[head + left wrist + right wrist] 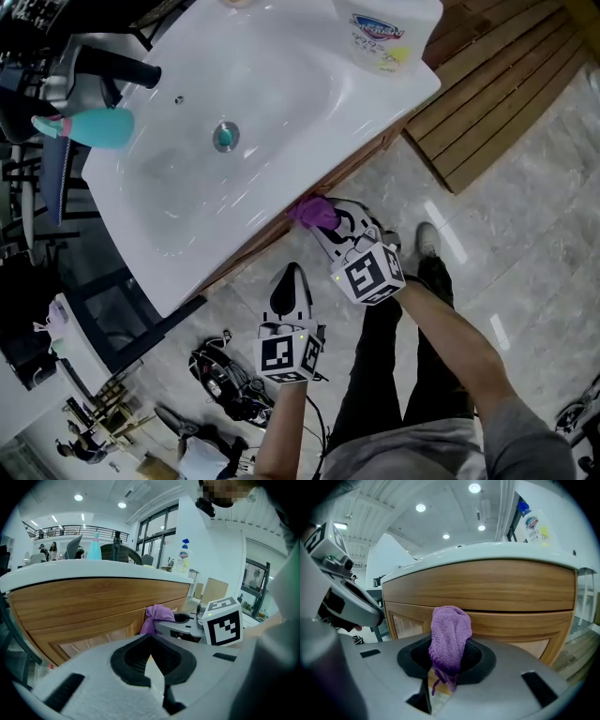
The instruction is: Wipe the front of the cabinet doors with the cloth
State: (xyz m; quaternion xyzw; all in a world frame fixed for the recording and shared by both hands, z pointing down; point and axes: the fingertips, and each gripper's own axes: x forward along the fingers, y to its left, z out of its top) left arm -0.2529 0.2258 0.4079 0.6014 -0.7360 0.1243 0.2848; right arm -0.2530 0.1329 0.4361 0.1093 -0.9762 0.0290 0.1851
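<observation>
I am seeing a purple rough-woven cloth (pixel 449 634), smooth matt brown wooden cabinet doors (pixel 487 585) and a glossy white basin (pixel 281 56).

the right gripper (pixel 322 217) reaches forward at the end of the outstretched right forearm (pixel 455 347), its jaws clamped on a purple cloth (pixel 450 634) bunched between them. the left gripper (pixel 291 284) sits back, nearer the body, on the bare left forearm (pixel 281 427), jaws closed together with nothing in them.
</observation>
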